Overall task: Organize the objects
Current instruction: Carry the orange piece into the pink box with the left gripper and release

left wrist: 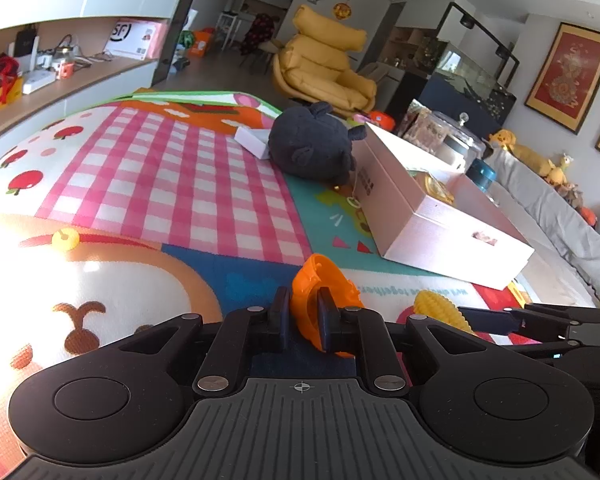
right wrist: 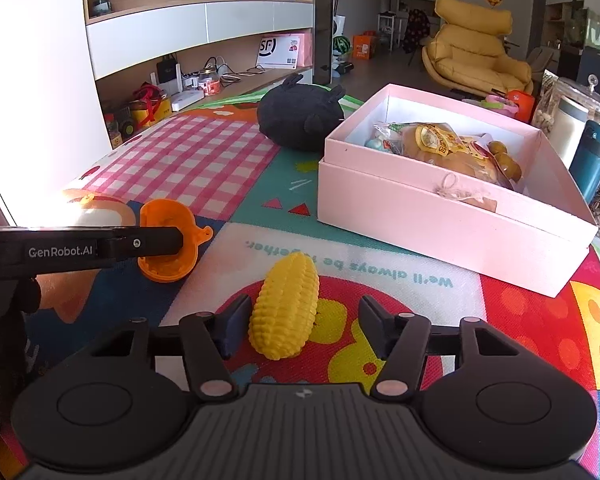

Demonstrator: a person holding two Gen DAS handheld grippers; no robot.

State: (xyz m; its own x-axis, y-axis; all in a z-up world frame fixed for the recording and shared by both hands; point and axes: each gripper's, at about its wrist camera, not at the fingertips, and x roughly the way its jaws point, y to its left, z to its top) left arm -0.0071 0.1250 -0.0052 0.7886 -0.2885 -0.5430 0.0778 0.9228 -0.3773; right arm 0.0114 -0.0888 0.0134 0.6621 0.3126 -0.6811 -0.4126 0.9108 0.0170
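Note:
My left gripper [left wrist: 303, 312] is shut on the rim of an orange toy cup [left wrist: 320, 280], low over the play mat; in the right wrist view the left gripper [right wrist: 180, 244] reaches in from the left across the cup [right wrist: 168, 248]. My right gripper [right wrist: 300, 320] is open, its fingers on either side of a yellow toy corn cob [right wrist: 286, 304] lying on the mat. The corn [left wrist: 440, 308] and the right gripper [left wrist: 484, 320] also show in the left wrist view. An open pink box [right wrist: 440, 216] holding packaged snacks stands beyond.
A black plush toy [right wrist: 300, 116] lies behind the pink box [left wrist: 452, 236], with a small white box [left wrist: 252, 140] beside it. Jars and a teal bottle [right wrist: 592, 156] stand right of the box. A shelf unit [right wrist: 204, 40] is at the far left, a yellow armchair [right wrist: 476, 56] behind.

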